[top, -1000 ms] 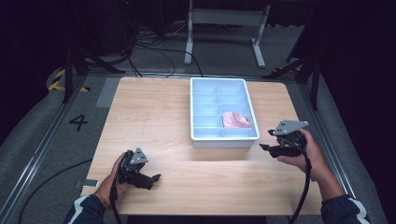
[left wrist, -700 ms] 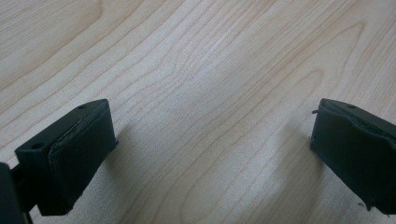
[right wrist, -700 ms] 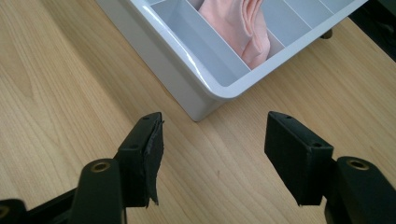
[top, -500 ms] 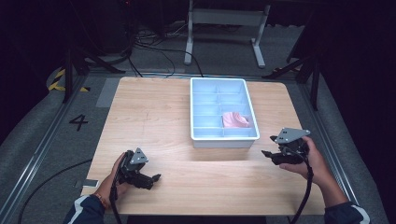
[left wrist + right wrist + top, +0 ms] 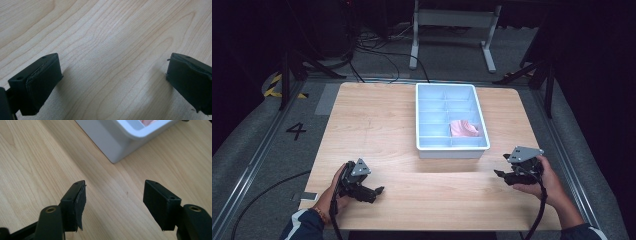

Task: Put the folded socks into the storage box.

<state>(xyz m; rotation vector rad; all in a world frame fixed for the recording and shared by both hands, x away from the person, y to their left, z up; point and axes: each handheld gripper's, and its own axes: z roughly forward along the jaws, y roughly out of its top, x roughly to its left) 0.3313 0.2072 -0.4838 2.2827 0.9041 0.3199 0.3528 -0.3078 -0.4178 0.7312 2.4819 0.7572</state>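
Right gripper (image 5: 503, 176) jaws just widening over bare wood-grain surface (image 5: 377, 130); ahead, the smooth white tray (image 5: 110, 142) is cut off, its pink thing (image 5: 463, 128) indistinct. Left gripper (image 5: 112, 82) open, empty.

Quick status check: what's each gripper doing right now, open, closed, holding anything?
Left gripper: open, nothing between the jaws, bare table under it.
Right gripper: open and just been opening, holding nothing, near the tray corner.

Black two-jaw left gripper (image 5: 379, 190) and right gripper (image 5: 498, 173), grey three-cornered top plates, trailing black cables, dark sleeves.
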